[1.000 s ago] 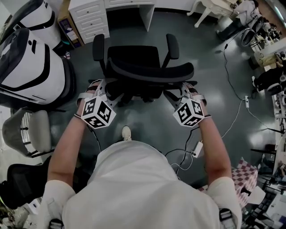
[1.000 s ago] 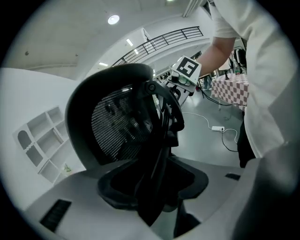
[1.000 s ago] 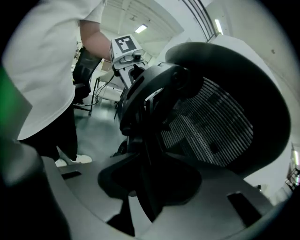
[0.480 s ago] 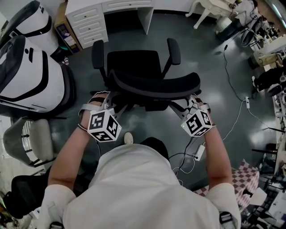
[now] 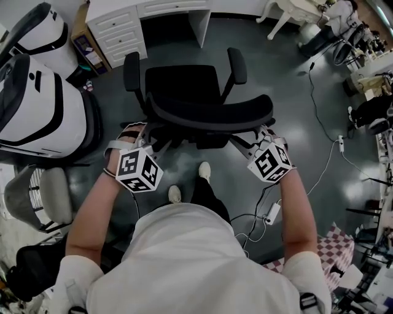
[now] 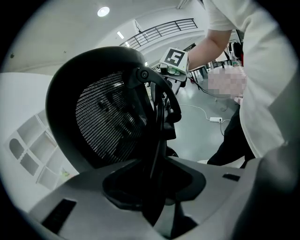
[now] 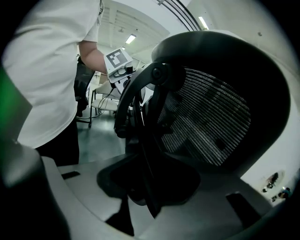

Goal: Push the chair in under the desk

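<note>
The black mesh office chair (image 5: 182,83) stands with its seat toward the white desk (image 5: 175,7) at the top of the head view. Its curved backrest (image 5: 212,113) faces me. My left gripper (image 5: 142,130) is shut on the backrest's left rim, and my right gripper (image 5: 258,134) is shut on its right rim. In the left gripper view the dark rim (image 6: 157,140) runs down between the jaws of my left gripper (image 6: 154,190). The right gripper view shows the same, with the rim (image 7: 145,140) deep in my right gripper (image 7: 149,185).
A white drawer unit (image 5: 118,27) flanks the desk's knee gap. Large white-and-black machines (image 5: 37,104) stand at the left, with a grey chair (image 5: 46,193) below them. Cables and a power strip (image 5: 272,211) lie on the floor at the right. My shoes (image 5: 204,170) are just behind the chair.
I have stepped forward: a second foot now shows behind the chair. Both grippers moved in closer on the backrest's ends, and the chair shifted slightly toward the desk.
</note>
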A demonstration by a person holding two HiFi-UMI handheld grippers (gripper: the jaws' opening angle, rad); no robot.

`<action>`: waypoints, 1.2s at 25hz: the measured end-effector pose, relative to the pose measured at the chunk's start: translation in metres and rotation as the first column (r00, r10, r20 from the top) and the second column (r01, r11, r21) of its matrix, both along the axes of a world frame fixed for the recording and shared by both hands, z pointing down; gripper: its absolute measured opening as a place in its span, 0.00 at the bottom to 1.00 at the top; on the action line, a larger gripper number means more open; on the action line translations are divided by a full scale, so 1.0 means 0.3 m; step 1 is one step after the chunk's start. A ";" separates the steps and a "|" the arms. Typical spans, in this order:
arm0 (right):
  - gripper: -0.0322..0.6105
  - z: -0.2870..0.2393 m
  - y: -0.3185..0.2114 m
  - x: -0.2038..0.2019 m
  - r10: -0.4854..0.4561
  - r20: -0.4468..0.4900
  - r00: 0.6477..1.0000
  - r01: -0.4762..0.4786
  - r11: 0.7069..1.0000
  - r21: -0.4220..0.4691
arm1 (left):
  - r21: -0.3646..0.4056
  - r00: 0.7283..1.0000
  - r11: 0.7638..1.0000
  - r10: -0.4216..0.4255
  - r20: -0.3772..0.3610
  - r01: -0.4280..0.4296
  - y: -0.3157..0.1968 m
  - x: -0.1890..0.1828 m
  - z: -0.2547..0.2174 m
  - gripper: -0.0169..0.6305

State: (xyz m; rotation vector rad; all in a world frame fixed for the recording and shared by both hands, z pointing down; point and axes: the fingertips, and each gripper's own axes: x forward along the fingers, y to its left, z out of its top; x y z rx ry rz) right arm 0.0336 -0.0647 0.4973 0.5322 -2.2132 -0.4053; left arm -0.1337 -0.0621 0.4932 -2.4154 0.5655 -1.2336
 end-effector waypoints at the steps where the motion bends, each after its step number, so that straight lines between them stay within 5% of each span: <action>1: 0.25 0.000 -0.020 0.008 -0.002 0.003 1.000 0.002 1.000 0.001 | -0.001 1.000 1.000 -0.002 0.001 0.002 -0.019 0.008 0.000 0.23; 30: 0.25 0.010 -0.590 0.187 -0.141 0.017 0.990 0.141 0.990 0.000 | -0.027 0.991 0.991 -0.131 0.007 0.131 -0.525 0.196 0.013 0.23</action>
